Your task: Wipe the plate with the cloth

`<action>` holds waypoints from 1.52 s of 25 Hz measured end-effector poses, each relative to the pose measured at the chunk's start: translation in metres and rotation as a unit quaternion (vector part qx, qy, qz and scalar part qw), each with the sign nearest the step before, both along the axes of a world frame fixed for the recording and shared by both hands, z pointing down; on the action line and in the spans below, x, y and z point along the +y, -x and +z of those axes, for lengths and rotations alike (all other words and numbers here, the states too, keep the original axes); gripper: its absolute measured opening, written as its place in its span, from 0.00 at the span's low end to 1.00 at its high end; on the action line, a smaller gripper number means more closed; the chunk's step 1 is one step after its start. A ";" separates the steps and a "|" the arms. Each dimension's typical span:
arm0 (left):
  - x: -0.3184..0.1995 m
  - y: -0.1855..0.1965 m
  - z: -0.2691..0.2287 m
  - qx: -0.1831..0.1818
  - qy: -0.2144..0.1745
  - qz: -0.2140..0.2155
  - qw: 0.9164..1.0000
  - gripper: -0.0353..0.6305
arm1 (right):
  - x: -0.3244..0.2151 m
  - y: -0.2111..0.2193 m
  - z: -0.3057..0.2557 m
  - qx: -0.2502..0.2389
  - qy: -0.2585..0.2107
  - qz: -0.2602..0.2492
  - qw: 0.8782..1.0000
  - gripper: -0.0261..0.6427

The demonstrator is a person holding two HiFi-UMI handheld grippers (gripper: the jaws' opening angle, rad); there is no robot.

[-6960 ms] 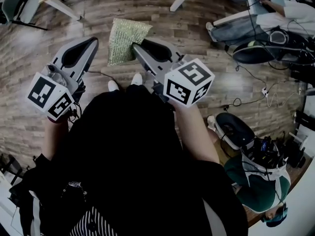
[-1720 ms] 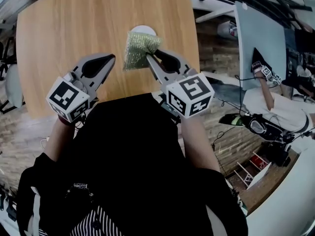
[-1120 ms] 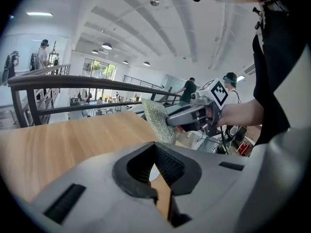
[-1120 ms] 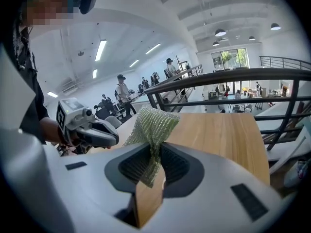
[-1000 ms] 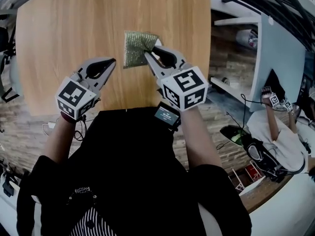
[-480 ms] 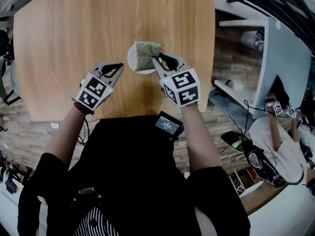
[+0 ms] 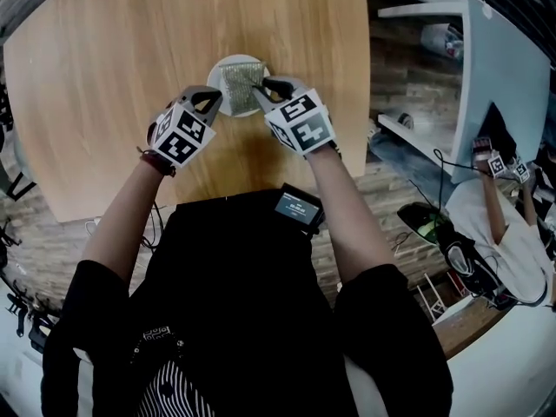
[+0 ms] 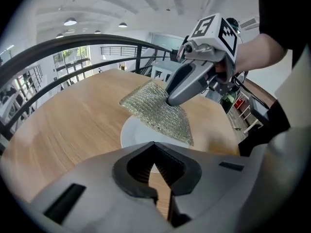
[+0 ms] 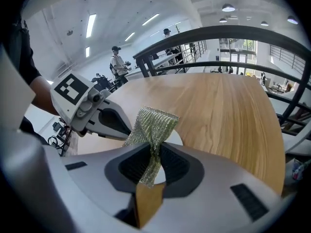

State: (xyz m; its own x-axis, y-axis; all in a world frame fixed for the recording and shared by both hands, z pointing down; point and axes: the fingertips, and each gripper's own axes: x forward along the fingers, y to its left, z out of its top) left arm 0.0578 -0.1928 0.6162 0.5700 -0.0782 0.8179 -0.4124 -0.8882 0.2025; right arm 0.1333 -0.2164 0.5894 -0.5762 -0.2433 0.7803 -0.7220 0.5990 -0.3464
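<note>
A small white plate point(image 7: 224, 66) sits on the round wooden table point(image 7: 113, 76). A green-gold mesh cloth point(image 7: 236, 87) hangs over the plate with its lower edge on it, and my right gripper point(image 7: 257, 88) is shut on the cloth's near corner. In the right gripper view the cloth point(image 9: 155, 123) runs up from between the jaws, with the plate point(image 9: 175, 139) behind. My left gripper point(image 7: 215, 102) is shut and holds nothing, its tips at the plate's near left rim. From the left gripper point(image 8: 154, 143) I see the cloth point(image 8: 158, 111), the plate point(image 8: 133, 134) and the right gripper point(image 8: 170, 101).
The table's near edge point(image 7: 226, 194) runs just in front of the body. A grey desk point(image 7: 499, 68) stands to the right, with a person seated point(image 7: 504, 215) beside it. Black railings point(image 9: 233, 38) ring the room behind the table.
Both grippers have moved forward over the table. The cloth has come down onto the plate, and the left gripper has closed in on the plate's rim.
</note>
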 end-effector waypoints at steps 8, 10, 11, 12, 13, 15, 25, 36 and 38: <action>-0.003 -0.006 0.019 -0.033 -0.002 0.028 0.999 0.04 | 0.004 0.006 0.013 -0.004 -0.003 -0.016 1.000 0.13; -0.002 -0.006 0.022 -0.042 -0.004 0.035 0.998 0.04 | 0.006 0.004 0.017 0.001 0.003 -0.020 1.000 0.14; -0.001 -0.007 0.024 -0.048 -0.005 0.043 0.998 0.04 | 0.007 0.003 0.018 0.004 0.008 -0.023 1.000 0.13; 0.000 -0.007 0.027 -0.055 -0.007 0.052 0.997 0.04 | 0.008 0.003 0.020 0.006 0.012 -0.026 1.000 0.13; 0.002 -0.007 0.030 -0.064 -0.008 0.059 0.996 0.04 | 0.008 0.003 0.021 0.006 0.015 -0.028 0.999 0.13; 0.004 -0.006 0.037 -0.083 -0.001 0.063 0.995 0.04 | 0.009 0.005 0.025 0.007 0.018 -0.032 0.999 0.13; 0.007 -0.007 0.042 -0.151 0.003 0.095 0.984 0.04 | 0.010 0.002 0.029 0.035 0.021 -0.060 0.997 0.13; 0.011 -0.009 0.042 -0.154 0.014 0.094 0.984 0.04 | -0.002 -0.003 0.038 0.079 0.013 -0.130 0.988 0.13; 0.012 -0.008 0.042 -0.155 0.014 0.093 0.983 0.04 | 0.001 0.009 0.050 0.088 0.017 -0.138 0.986 0.13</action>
State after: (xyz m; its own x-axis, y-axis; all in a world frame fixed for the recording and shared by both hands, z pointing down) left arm 0.0661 -0.1809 0.6586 0.2959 0.0289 0.9548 -0.2884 -0.9502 0.1182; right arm 0.1243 -0.2158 0.6394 -0.4718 -0.0688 0.8790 -0.5839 0.7714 -0.2530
